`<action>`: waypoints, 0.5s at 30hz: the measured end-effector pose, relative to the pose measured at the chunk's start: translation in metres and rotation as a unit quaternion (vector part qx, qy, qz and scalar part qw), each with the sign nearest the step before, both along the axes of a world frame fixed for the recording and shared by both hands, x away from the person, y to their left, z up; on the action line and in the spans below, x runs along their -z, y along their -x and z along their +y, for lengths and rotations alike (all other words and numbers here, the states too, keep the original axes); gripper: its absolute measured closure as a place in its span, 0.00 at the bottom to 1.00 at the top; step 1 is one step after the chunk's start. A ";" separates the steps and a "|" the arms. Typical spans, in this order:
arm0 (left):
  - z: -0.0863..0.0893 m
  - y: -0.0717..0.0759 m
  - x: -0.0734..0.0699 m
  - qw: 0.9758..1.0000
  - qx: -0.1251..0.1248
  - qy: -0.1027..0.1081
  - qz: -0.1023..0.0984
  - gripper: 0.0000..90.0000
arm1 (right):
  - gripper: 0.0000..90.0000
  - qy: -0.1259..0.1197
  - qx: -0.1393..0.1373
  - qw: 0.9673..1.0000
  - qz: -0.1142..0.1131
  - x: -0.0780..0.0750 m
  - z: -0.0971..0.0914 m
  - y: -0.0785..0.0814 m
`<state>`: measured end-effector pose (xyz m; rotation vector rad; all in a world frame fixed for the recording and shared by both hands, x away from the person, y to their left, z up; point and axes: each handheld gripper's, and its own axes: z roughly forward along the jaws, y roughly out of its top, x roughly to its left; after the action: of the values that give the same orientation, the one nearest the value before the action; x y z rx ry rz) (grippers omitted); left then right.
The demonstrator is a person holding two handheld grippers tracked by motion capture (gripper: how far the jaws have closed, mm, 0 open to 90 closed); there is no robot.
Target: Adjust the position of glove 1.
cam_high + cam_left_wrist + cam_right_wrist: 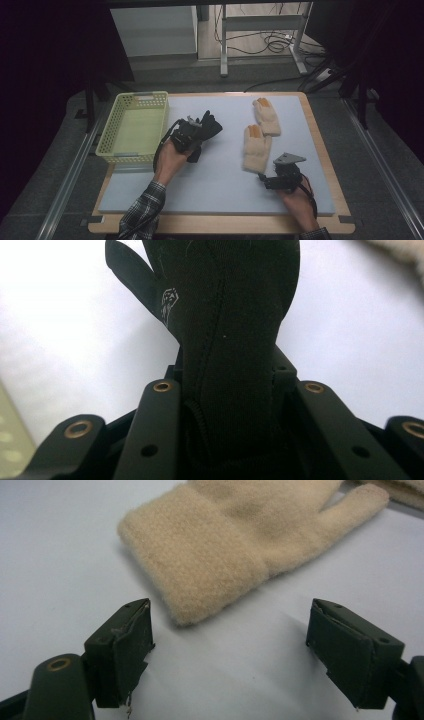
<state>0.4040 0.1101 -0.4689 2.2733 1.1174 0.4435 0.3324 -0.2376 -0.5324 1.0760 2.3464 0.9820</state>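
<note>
Pale worktop (210, 185) carries a yellow basket (134, 129) just left of the left hand-held gripper (192, 134), clamped on a black glove (209, 126). Right hand-held gripper (270, 181) gapes, cream glove (256, 147) cuff just ahead.

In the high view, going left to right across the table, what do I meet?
Yellow basket → left gripper clamped on the black glove → nearer cream glove → right gripper, jaws open.
</note>
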 end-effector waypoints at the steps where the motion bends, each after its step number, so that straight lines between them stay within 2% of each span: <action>1: 0.001 -0.001 -0.004 1.000 -0.001 -0.001 -0.003 0.76 | 0.20 0.000 0.000 1.000 0.000 0.000 0.000 0.000; 4: 0.004 -0.004 -0.015 1.000 -0.009 -0.005 -0.013 0.75 | 0.20 0.000 0.000 1.000 0.000 0.000 0.000 0.000; 5: 0.009 -0.007 -0.021 1.000 -0.019 -0.003 -0.015 0.75 | 0.20 0.000 -0.001 1.000 -0.001 0.000 0.000 0.000; 7: 0.012 -0.009 -0.024 1.000 -0.025 -0.004 -0.016 0.75 | 0.20 0.000 -0.001 1.000 -0.001 0.000 0.000 0.000; 11: 0.027 -0.015 -0.034 0.999 -0.046 0.000 -0.022 0.75 | 0.20 0.000 -0.001 1.000 -0.001 0.000 0.000 0.000; 15: 0.047 -0.020 -0.043 0.997 -0.068 -0.006 -0.024 0.75 | 0.20 0.000 0.000 1.000 -0.001 0.000 0.000 0.000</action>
<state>0.4244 0.1574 -0.4259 2.1929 1.2516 0.5572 0.3325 -0.2377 -0.5325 1.0738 2.3459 0.9827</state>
